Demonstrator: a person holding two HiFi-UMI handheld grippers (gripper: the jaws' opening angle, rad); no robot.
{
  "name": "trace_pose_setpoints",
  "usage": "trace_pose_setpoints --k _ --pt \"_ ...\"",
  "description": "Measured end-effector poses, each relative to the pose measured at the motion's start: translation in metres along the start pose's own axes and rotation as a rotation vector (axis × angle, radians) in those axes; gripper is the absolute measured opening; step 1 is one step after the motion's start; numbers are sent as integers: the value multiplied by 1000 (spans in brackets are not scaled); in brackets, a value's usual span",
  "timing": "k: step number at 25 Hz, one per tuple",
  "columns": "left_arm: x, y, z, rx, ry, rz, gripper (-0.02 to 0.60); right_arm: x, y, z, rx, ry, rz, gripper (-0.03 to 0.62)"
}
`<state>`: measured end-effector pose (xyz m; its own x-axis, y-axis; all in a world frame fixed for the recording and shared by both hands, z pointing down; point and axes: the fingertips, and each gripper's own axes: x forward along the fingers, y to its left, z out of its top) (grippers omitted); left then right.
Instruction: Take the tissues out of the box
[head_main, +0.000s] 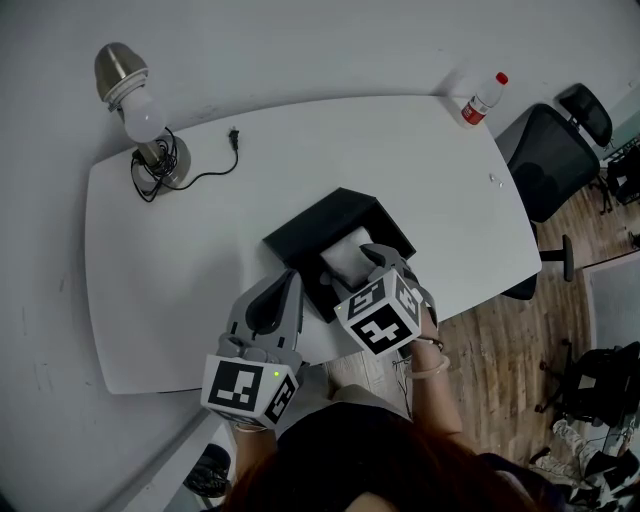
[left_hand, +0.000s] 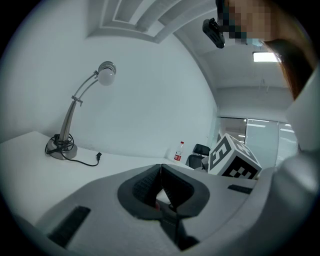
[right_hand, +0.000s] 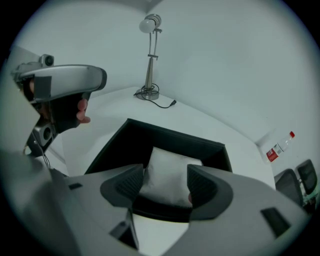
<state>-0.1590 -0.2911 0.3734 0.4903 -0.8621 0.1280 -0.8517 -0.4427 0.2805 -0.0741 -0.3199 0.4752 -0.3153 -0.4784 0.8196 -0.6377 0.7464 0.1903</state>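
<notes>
Black open-topped box (head_main: 300, 226): rests on the white table (head_main: 190, 260).
White folded tissues (right_hand: 172, 167): lie inside the box, not yet lifted.
Right gripper (right_hand: 167, 182): jaws spread wide astride the tissues.
Left gripper (left_hand: 161, 172): jaws pressed together, empty.
Tissue removal: grasp stage; next, the right jaws likely need to close on the tissues, then lift.

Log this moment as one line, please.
left gripper: shut, empty | right gripper: open over white tissue pack | pack: inside open black box
</notes>
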Motion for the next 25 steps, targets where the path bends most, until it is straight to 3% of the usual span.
trace_pose_setpoints --k 11,17,25 --pt "5 7 -2 -8 12 7 21 14 -5 -10 -11 142 -15 259" --pt "4 9 -1 -11 7 12 21 17 -8 -12 -40 178 -65 231" --pt "-4 3 0 -11 -1 17 21 14 -11 -12 -51 163 -60 190"
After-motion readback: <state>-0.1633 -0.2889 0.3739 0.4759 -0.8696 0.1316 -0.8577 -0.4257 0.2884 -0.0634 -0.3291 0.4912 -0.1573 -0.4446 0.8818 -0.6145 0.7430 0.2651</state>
